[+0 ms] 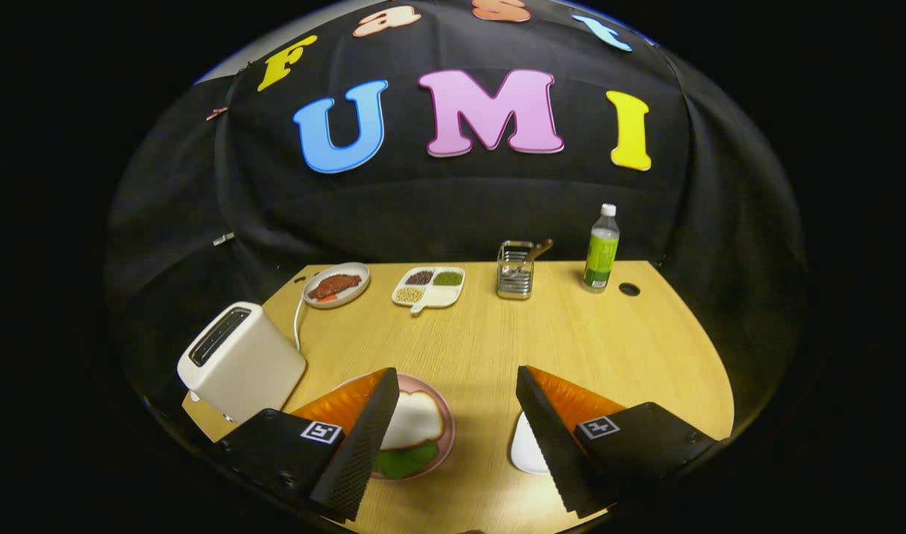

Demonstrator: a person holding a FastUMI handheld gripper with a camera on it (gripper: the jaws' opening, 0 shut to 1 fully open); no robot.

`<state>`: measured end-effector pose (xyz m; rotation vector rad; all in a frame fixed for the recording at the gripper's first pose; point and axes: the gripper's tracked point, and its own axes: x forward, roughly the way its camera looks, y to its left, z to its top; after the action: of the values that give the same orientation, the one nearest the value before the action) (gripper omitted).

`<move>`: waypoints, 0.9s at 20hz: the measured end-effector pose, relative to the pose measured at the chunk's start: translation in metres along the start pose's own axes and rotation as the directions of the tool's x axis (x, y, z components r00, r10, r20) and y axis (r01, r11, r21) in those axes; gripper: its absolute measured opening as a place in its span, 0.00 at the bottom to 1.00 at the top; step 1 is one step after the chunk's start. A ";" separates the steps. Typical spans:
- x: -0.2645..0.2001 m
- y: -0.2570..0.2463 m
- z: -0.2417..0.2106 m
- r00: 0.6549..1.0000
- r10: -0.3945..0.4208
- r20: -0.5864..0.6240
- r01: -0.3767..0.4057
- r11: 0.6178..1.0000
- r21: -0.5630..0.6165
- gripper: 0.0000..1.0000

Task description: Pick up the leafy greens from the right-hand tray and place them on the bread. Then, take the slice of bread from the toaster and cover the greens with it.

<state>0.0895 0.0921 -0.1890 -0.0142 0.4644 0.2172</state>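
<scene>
The gripper (pixel 456 437) hangs above the near edge of the tabletop (pixel 571 334) with its two fingers spread wide and nothing held between them; bare wood shows in the gap. Partly hidden behind the left finger (pixel 367 437) sits a pink plate (pixel 447 419), close to the near edge, and on it lies a slice of bread (pixel 415 419) with leafy greens (pixel 404 461) sticking out from under its near side, so the greens are already covered by the slice. Partly hidden behind the right finger (pixel 553 437) is a white tray (pixel 525 449), also near the front edge, and what shows of it is bare. Beyond the left finger, toward the left edge of the tabletop, stands a white toaster (pixel 241 362), its dark slots facing up; I cannot tell whether anything is in them. A white cord (pixel 298 319) runs from behind it toward the back. Along the far edge, from left to right, there is an oval dish with a piece of brown meat (pixel 336 285), a divided white dish holding small heaps of beans or grains (pixel 429 286), a metal rack with a wooden-handled utensil (pixel 516 268) leaning in it, and an upright green bottle with a white cap (pixel 602 248). Just beside the bottle, near the far right corner, is a round dark hole (pixel 629 289) in the tabletop.
</scene>
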 end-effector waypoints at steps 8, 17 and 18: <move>-0.071 -0.061 0.097 0.968 -0.124 0.220 0.134 0.991 -0.028 0.99; -0.161 -0.064 0.101 0.958 -0.183 0.222 0.186 0.982 0.004 0.99; -0.167 -0.064 0.098 0.958 -0.190 0.217 0.193 0.981 0.005 0.99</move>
<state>0.0010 0.0018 -0.0297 -0.0510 0.2417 0.0307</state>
